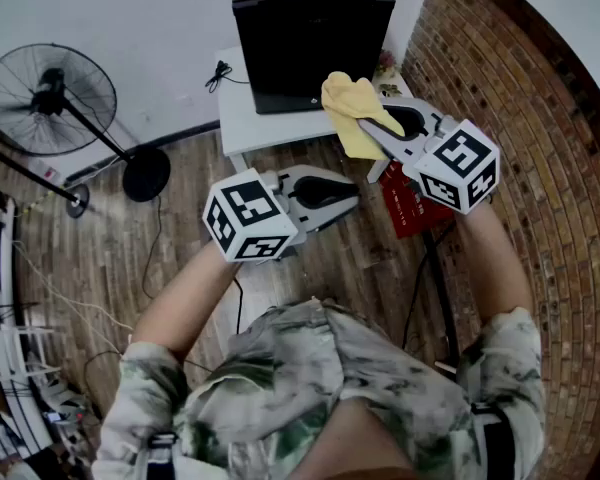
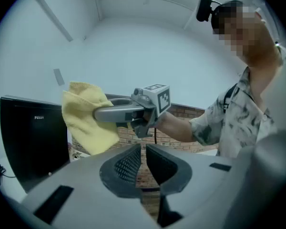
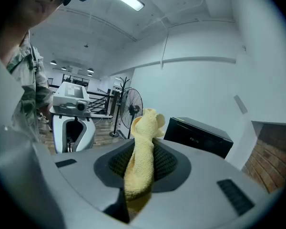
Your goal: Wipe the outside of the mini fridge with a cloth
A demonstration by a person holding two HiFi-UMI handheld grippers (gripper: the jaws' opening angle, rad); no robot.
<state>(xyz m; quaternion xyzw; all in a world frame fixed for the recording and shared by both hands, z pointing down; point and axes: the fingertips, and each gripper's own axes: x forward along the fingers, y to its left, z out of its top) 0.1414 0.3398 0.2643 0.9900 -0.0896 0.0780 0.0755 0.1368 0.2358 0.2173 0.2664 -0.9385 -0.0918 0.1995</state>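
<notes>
Cloth in grip, then, and that was about all that could be credited. Had the yellow cloth (image 1: 352,110) clamped between the jaws of the right gripper (image 1: 372,133), bunched up past the tips, with a loose fold hanging below. Held it up in the air towards the mini fridge (image 1: 310,38), over the front edge of the white table (image 1: 242,118). Sat close to the fridge's front right corner in the head view, yet looked clear of the black casing in the right gripper view. No contact to be made out anywhere.

Found the fridge upright on that table, back to the wall, door shut, front face towards the grippers. Spotted no streak or damp mark on the dark panels, so judged the wiping itself not yet begun. Left to do, by that reading: bring the cloth onto the casing, then cover the front, the top and the sides.

Held the left gripper (image 1: 352,196) lower and nearer the body, short of the table and well apart from the fridge. Jaws there drawn together to a thin slit, with nothing between them. Standing fan (image 1: 48,96) off to the left on the wooden floor, out of play.
</notes>
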